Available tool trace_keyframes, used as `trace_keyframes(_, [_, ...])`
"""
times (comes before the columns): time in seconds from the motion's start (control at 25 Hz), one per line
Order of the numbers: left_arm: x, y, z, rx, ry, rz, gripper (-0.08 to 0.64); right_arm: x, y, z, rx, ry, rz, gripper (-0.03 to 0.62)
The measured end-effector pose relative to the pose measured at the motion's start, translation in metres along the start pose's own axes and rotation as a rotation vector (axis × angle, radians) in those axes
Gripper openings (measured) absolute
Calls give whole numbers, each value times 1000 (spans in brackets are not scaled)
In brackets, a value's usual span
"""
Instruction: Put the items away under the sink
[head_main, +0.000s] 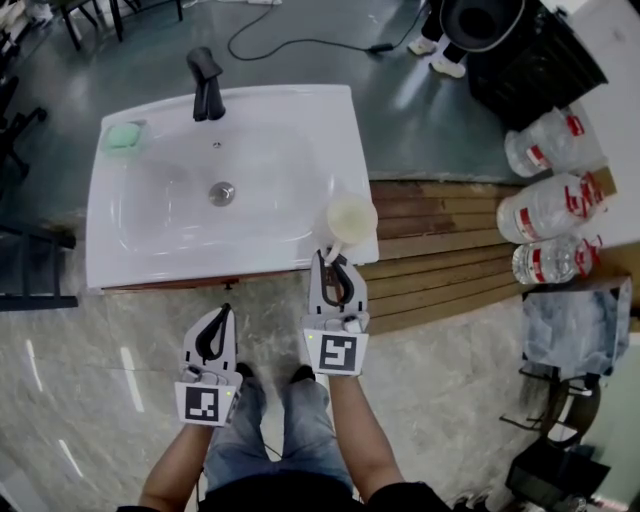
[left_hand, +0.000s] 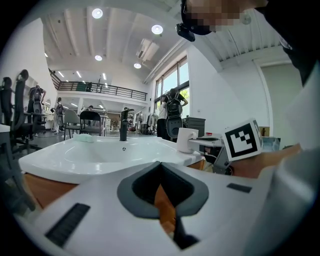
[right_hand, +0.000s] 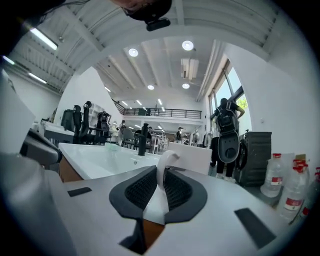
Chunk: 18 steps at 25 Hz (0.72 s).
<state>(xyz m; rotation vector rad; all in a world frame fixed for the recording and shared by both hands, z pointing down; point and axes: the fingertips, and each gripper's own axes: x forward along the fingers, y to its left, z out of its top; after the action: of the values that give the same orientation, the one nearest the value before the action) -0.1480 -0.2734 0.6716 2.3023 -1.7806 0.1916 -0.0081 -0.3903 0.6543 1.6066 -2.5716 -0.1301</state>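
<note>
A white mug (head_main: 351, 218) stands on the front right corner of the white sink (head_main: 160, 240). My right gripper (head_main: 333, 262) is shut on the mug's handle. In the right gripper view the curved white handle (right_hand: 163, 162) is pinched between the jaws, with the mug body (right_hand: 192, 156) just beyond. My left gripper (head_main: 222, 312) hangs in front of the sink's front edge, shut, with nothing in it. The left gripper view shows its jaws closed together (left_hand: 159, 169), and the mug (left_hand: 186, 140) to the right on the sink rim.
A black faucet (head_main: 206, 85) and a green soap (head_main: 123, 136) sit at the sink's back. Wooden boards (head_main: 440, 250) lie to the right of the sink. Three large water bottles (head_main: 545, 210) and a black bin (head_main: 520, 50) stand further right. A cable (head_main: 300, 42) crosses the floor.
</note>
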Motion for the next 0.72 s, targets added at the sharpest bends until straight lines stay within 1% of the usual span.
trace_keyframes(0.12, [-3, 1, 3, 1, -4, 0, 6, -3, 11, 9, -15, -44, 49, 48])
trace_keyframes(0.2, [-6, 3, 7, 2, -1, 2, 6, -5, 19, 21, -5, -98, 71, 43])
trace_keyframes(0.28, [-10, 4, 12, 12, -3, 1, 6, -10, 27, 29, 4, -117, 89, 41])
trace_keyframes(0.36, [-15, 6, 17, 16, -3, 3, 6, -19, 37, 34, 21, -108, 114, 41])
trace_keyframes(0.4, [-18, 7, 20, 12, -7, 6, 6, -26, 44, 34, 12, -86, 131, 41])
trace_keyframes(0.48, [-26, 9, 25, 7, -16, 13, 6, -44, 61, 30, -63, -20, 182, 41])
trace_keyframes(0.52, [-30, 10, 26, 7, -18, 15, 6, -55, 71, 28, -95, 1, 203, 41])
trace_keyframes(0.56, [-35, 11, 25, 5, -19, 19, 6, -66, 81, 28, -106, 3, 218, 41])
trace_keyframes(0.64, [-44, 15, 18, -5, -22, 27, 6, -86, 105, 25, -91, -10, 251, 41])
trace_keyframes(0.72, [-49, 21, 2, -14, -23, 38, 6, -103, 130, 13, -64, -19, 293, 41])
